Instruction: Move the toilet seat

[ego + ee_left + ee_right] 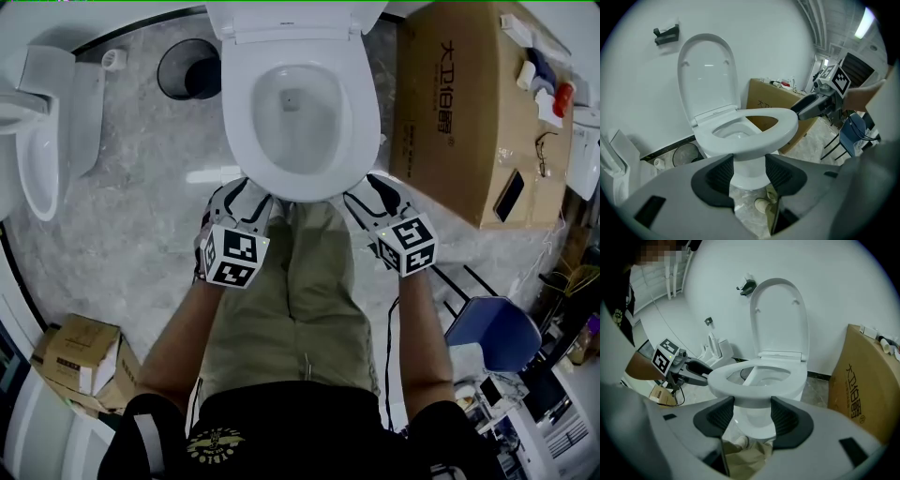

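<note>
Head view places the toilet seat [361,122], near rim tilted clear of the bowl [295,127], above the spread left gripper [249,195] and right gripper [371,194]; judged stiff, light, slippery plastic, best taken at that near rim.

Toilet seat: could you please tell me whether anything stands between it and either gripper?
Nothing visible does. The left gripper and the right gripper are both right at the front rim of the toilet seat, jaws apart, with no object in between. The lid stands upright behind it.
</note>
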`<state>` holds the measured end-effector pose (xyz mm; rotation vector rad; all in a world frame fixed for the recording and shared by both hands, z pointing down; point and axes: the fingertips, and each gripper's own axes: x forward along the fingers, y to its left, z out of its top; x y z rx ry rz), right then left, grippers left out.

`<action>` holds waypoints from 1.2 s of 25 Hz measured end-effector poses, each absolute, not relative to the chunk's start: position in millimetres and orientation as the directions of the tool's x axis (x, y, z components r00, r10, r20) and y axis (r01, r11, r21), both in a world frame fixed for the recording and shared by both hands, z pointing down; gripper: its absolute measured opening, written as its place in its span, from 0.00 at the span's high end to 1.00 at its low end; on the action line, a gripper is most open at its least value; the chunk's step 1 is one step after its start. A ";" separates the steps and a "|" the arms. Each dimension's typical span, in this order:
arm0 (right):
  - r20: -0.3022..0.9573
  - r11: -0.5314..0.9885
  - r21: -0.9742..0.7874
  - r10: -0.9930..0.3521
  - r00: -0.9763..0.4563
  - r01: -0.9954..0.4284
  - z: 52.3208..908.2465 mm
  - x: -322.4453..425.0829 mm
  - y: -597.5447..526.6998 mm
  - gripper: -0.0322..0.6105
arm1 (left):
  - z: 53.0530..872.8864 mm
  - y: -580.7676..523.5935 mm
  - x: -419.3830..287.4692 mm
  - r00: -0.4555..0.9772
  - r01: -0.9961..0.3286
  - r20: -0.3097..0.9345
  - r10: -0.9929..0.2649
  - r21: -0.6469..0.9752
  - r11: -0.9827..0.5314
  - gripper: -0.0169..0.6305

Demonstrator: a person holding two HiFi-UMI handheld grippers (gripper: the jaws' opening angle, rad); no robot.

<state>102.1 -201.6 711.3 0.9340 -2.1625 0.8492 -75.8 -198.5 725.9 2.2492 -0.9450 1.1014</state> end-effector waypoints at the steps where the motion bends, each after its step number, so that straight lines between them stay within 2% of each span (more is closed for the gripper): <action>1: 0.738 0.544 -0.311 -0.377 -0.559 -0.779 709.6 101.8 -202.6 0.56 | 723.9 -199.5 -76.2 0.444 -0.745 0.813 -0.376 0.102 -0.659 0.64; 14: 0.684 0.559 -0.357 -0.389 -0.617 -0.748 673.6 100.7 -231.3 0.54 | 687.1 -225.2 -78.4 0.459 -0.749 0.806 -0.372 0.126 -0.651 0.64; 30: 0.583 0.540 -0.393 -0.480 -0.656 -0.745 601.5 100.4 -302.6 0.54 | 611.8 -294.3 -79.8 0.463 -0.768 0.748 -0.475 0.071 -0.636 0.67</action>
